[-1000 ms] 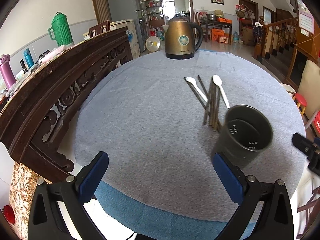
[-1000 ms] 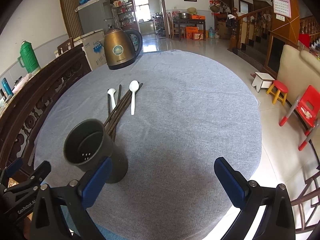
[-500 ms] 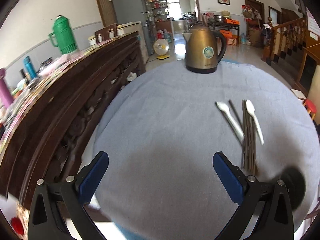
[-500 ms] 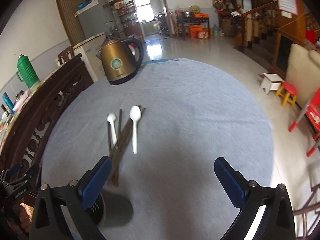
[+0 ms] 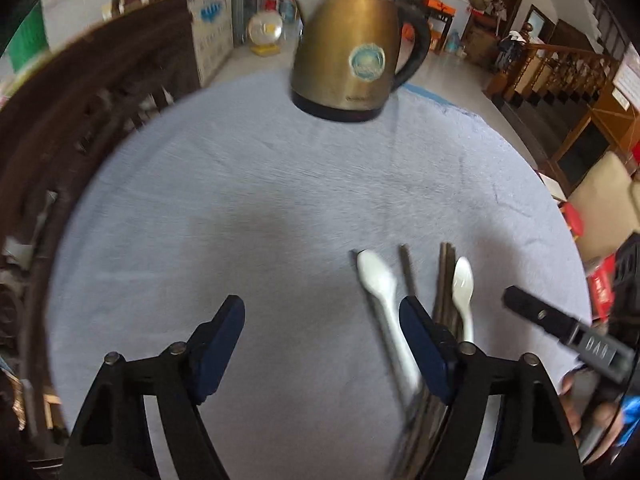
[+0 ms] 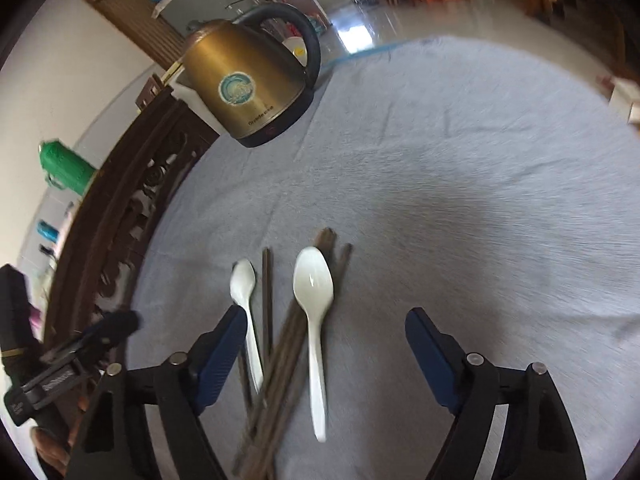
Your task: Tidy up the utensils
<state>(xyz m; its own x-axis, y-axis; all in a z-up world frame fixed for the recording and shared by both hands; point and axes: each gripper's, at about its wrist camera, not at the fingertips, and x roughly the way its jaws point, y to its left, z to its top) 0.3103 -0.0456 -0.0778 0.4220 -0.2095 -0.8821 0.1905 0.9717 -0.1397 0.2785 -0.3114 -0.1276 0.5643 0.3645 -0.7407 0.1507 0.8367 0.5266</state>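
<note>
Two white plastic spoons lie on the grey tablecloth among several dark chopsticks (image 6: pixel 280 368). In the right wrist view the larger spoon (image 6: pixel 314 308) lies between my open right gripper's (image 6: pixel 326 352) fingers, and the smaller spoon (image 6: pixel 246 304) runs under its left finger. In the left wrist view the spoons (image 5: pixel 380 304) (image 5: pixel 464 292) and chopsticks (image 5: pixel 444 292) lie at my open left gripper's (image 5: pixel 322 340) right finger, partly hidden behind it. Both grippers are empty. The utensil holder is out of view.
A gold electric kettle (image 5: pixel 352 56) (image 6: pixel 248 84) stands at the table's far edge. A carved dark wooden bench back (image 6: pixel 132 216) borders the table's left side. The right gripper shows at the right edge of the left wrist view (image 5: pixel 560 328).
Both grippers have moved forward and down over the table toward the spoons and chopsticks. The dark utensil holder has dropped out of both views. Both grippers stay open.
</note>
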